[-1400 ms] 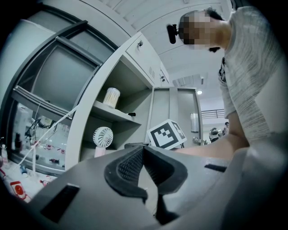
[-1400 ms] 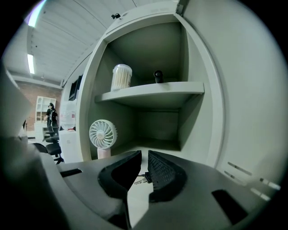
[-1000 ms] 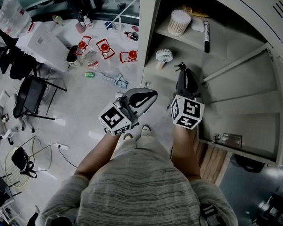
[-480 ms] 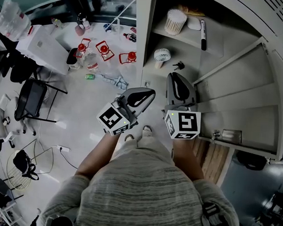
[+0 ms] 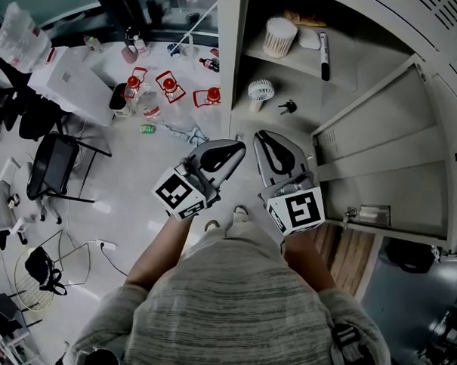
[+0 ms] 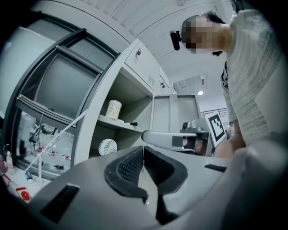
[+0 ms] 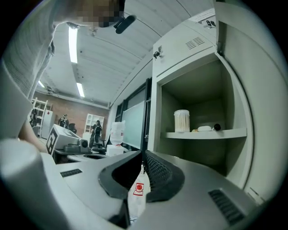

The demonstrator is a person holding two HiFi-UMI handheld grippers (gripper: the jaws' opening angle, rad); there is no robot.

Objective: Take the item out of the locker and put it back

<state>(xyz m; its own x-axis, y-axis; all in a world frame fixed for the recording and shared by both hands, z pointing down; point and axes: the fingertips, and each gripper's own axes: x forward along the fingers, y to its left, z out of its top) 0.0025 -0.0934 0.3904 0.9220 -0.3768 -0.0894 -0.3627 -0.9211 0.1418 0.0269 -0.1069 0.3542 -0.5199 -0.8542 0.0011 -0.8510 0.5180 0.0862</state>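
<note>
Right tongs [image 5: 265, 139] now outside locker [image 5: 228, 57], shut

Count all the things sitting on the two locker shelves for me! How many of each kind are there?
cotton swab jar: 1
marker pen: 1
small white lump: 1
yellowish thing, too small to name: 1
little white fan: 1
small black thing: 1
Total: 6

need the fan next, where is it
In the head view, the fan stands on the locker's lower shelf, left of a small black thing.
</note>
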